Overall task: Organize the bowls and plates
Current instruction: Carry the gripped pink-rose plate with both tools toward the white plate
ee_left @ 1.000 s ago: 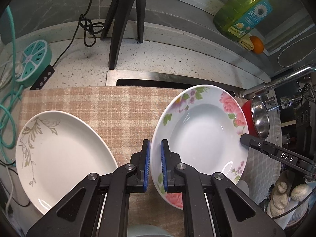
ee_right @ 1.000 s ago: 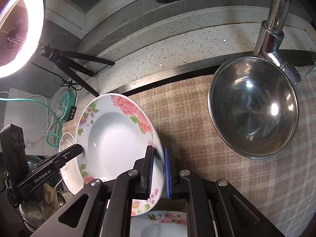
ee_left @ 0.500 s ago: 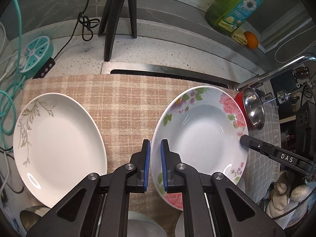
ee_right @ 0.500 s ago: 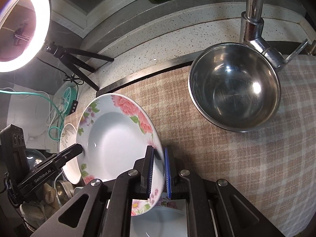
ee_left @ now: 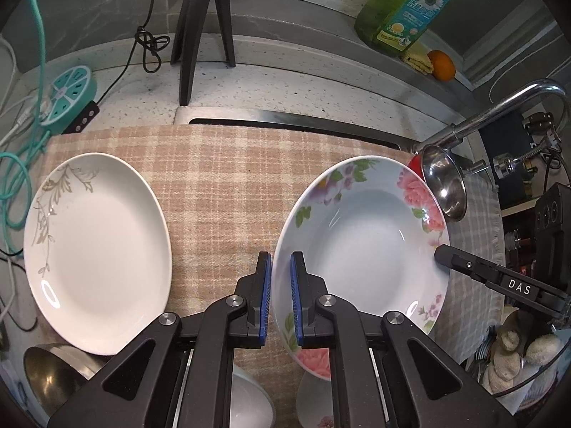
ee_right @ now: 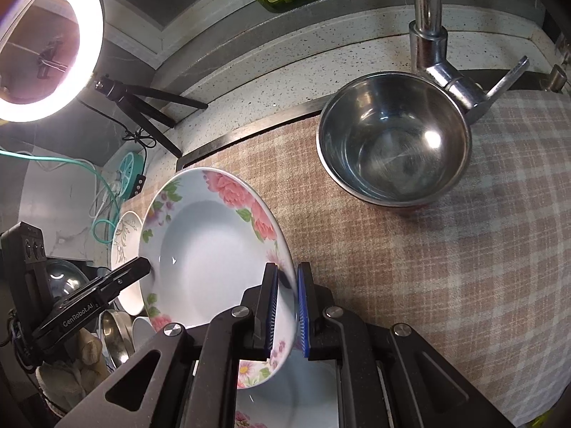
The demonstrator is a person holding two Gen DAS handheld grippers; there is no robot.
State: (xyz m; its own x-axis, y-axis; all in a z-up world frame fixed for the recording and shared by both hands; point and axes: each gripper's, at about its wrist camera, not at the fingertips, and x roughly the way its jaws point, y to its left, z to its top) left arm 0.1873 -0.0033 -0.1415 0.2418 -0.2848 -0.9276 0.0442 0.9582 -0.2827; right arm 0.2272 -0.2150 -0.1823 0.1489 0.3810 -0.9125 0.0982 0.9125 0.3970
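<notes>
I've got the floral plate pinched on opposite edges, one gripper each side, and it's up off the plaid cloth, tilted, carried over the counter. Left gripper: jaws nearly shut, blue pads clamped on the plate's near-left rim. Right gripper: same, almost closed, rim wedged between the pads; from the left wrist view its black finger shows against the plate's far right edge. So this is the carry step, two-handed, plate in the air between pickup and drop spot. White leaf-pattern plate lies flat on the cloth, well apart to the left, likely stack target, my guess only. Steel bowl sits on the cloth by the faucet, apart from the plate. Below the grippers I see more dishes, another floral dish right under the right jaws and a steel bowl edge at lower left; can't tell how they're stacked. Next move, as I judge it: keep both hands travelling together so the rim doesn't twist out, level the plate, lower it onto its matching stack or beside the white plate, then let both sets of jaws go at once. Risk is a thin glazed rim slipping if one hand leads.
</notes>
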